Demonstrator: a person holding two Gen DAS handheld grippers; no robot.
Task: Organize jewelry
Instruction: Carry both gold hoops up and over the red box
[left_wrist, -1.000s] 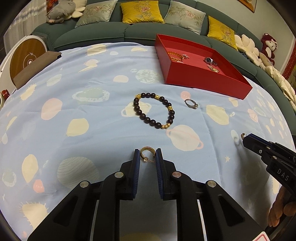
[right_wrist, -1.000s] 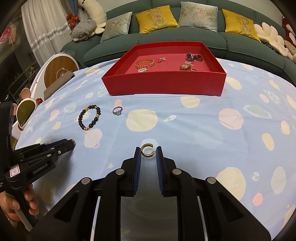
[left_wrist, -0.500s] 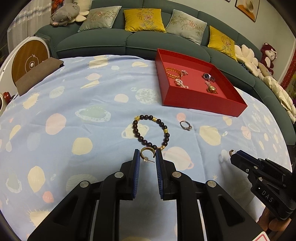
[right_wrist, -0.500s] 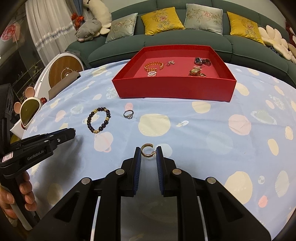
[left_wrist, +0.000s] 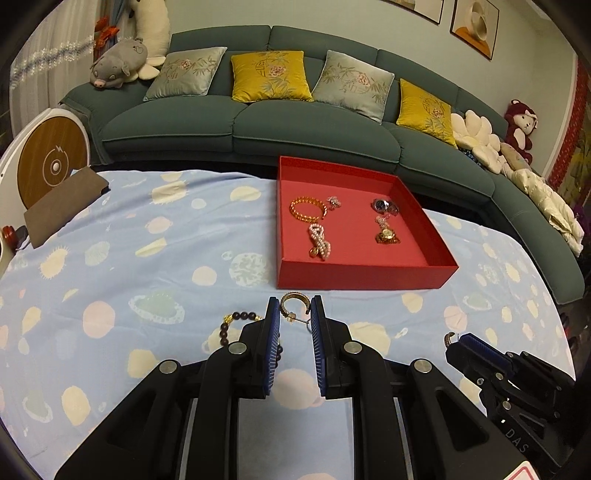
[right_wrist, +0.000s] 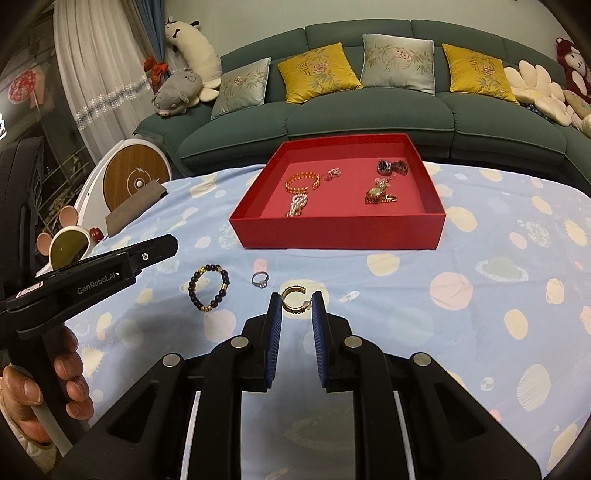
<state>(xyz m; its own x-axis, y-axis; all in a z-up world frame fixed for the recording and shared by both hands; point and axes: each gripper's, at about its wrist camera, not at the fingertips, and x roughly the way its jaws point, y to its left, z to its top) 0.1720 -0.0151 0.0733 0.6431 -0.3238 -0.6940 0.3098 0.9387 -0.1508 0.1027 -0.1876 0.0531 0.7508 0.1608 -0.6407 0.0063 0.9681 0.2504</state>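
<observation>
My left gripper (left_wrist: 294, 308) is shut on a gold hoop earring (left_wrist: 293, 301) and holds it above the cloth, just short of the red tray (left_wrist: 362, 275). My right gripper (right_wrist: 295, 301) is shut on a second gold hoop earring (right_wrist: 293, 297), also raised in front of the tray (right_wrist: 332, 232). A dark bead bracelet (right_wrist: 208, 291) and a silver ring (right_wrist: 260, 279) lie on the cloth left of the right gripper. The bracelet (left_wrist: 238, 321) is partly hidden behind my left fingers. The tray holds several pieces: an orange bracelet (left_wrist: 307, 208), pearls (left_wrist: 319, 242) and watches (left_wrist: 386, 234).
The table wears a light blue cloth with planet prints (left_wrist: 129, 266). A green sofa with cushions (left_wrist: 266, 118) runs behind it. A brown pouch (left_wrist: 62, 206) lies at the far left edge, beside a white round device (left_wrist: 48, 162). The right gripper's body (left_wrist: 506, 373) shows at lower right.
Both grippers have risen and tipped toward the red tray, each still gripping its earring. The tray's inside is now in fuller view.
</observation>
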